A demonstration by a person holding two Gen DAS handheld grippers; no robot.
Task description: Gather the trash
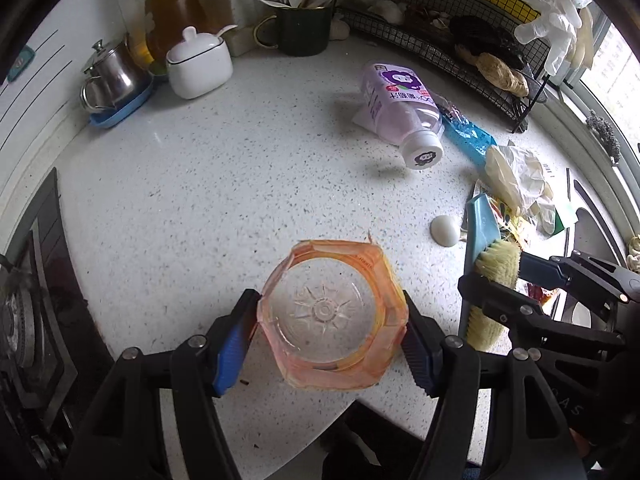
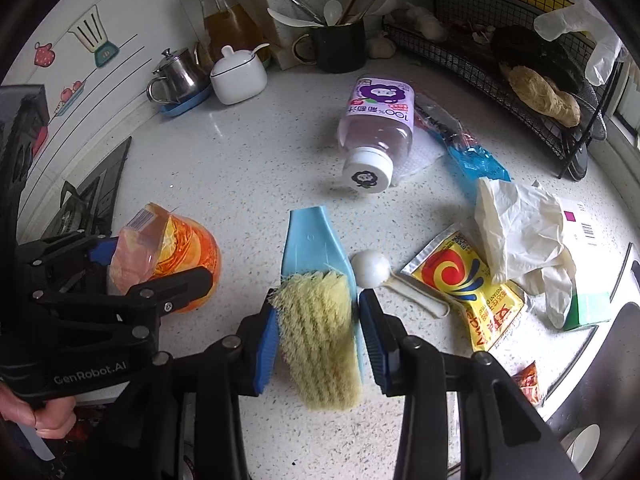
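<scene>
My left gripper (image 1: 332, 316) is shut on an orange plastic cup (image 1: 334, 314), open end toward the camera; the cup also shows in the right wrist view (image 2: 172, 256). My right gripper (image 2: 318, 316) is shut on a blue scrub brush (image 2: 316, 300) with yellow bristles, held over the counter; it also shows in the left wrist view (image 1: 486, 264). Trash lies on the counter: a purple juice bottle (image 2: 374, 128) on its side, a blue wrapper (image 2: 476, 160), a yellow sachet (image 2: 472, 284), crumpled white gloves (image 2: 524, 236) and a white scoop (image 2: 372, 268).
A steel pot (image 1: 110, 76), white sugar jar (image 1: 200, 62), oil bottle (image 1: 172, 8) and utensil mug (image 1: 304, 28) stand at the back. A black wire rack (image 1: 472, 40) stands at the back right. A stove (image 1: 28, 308) is at left, a sink (image 2: 600, 400) at right.
</scene>
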